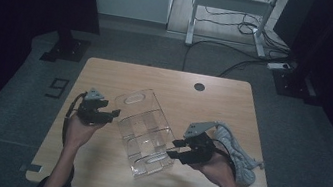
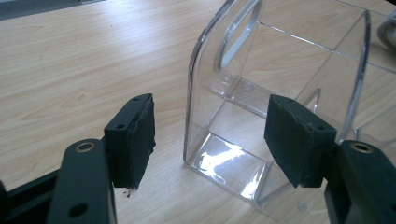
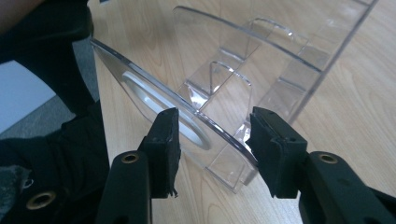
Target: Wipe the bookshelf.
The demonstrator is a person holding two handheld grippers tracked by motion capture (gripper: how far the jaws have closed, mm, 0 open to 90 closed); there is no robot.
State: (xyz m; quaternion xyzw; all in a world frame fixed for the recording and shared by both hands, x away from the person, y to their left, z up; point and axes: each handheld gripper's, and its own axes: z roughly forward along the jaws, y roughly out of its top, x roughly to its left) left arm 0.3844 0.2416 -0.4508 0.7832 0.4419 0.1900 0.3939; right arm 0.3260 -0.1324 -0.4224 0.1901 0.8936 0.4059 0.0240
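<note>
Two grippers flank one clear acrylic organizer [image 1: 144, 133] that stands near the middle of the wooden table [image 1: 213, 106], its long axis running diagonally from the far left toward the near right, open side up. The left gripper [image 1: 111, 114] sits just beside the box's far-left end wall; in the left gripper view its pads [image 2: 140, 140] stand apart on either side of that wall's corner, pressing on nothing. The right gripper [image 1: 177, 148] meets the near-right end wall, and in the right gripper view its jaws bracket the slotted wall [image 3: 177, 121] half open; whether the pads press it cannot be told. Both hands lie about equally near. A coiled grey cord [image 1: 241, 153] lies right of the right hand.
</note>
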